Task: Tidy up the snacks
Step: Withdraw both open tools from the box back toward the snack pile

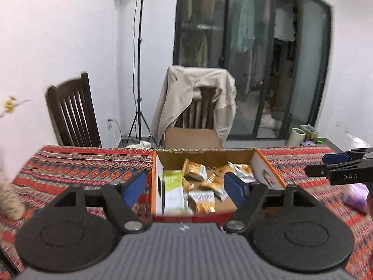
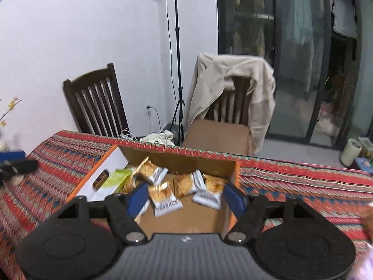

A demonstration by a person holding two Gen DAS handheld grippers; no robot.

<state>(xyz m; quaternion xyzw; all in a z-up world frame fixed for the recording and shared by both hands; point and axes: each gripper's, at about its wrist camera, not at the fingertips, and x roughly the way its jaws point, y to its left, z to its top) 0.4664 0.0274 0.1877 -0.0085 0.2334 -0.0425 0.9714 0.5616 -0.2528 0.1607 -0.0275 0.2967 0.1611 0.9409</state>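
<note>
the open cardboard box (image 1: 268, 165) sits straight ahead of both grippers on the patterned tablecloth (image 1: 88, 163), holding a loose heap of orange-and-silver snack packets (image 2: 166, 198) and, against its left wall, a green-and-white carton (image 1: 173, 191). the left gripper (image 1: 185, 187) hovers over the box's near edge, its blue pads spread wide with nothing between them. the right gripper (image 2: 187, 198) hangs above the packets, likewise spread apart and empty; from the left wrist view it juts in at the far right. beyond the box stand a bare dark wooden chair (image 2: 95, 100), a light-stand tripod (image 1: 139, 93), and a second chair draped with a beige jacket (image 2: 233, 88). a purple bag (image 1: 356, 193) lies to the right.
</note>
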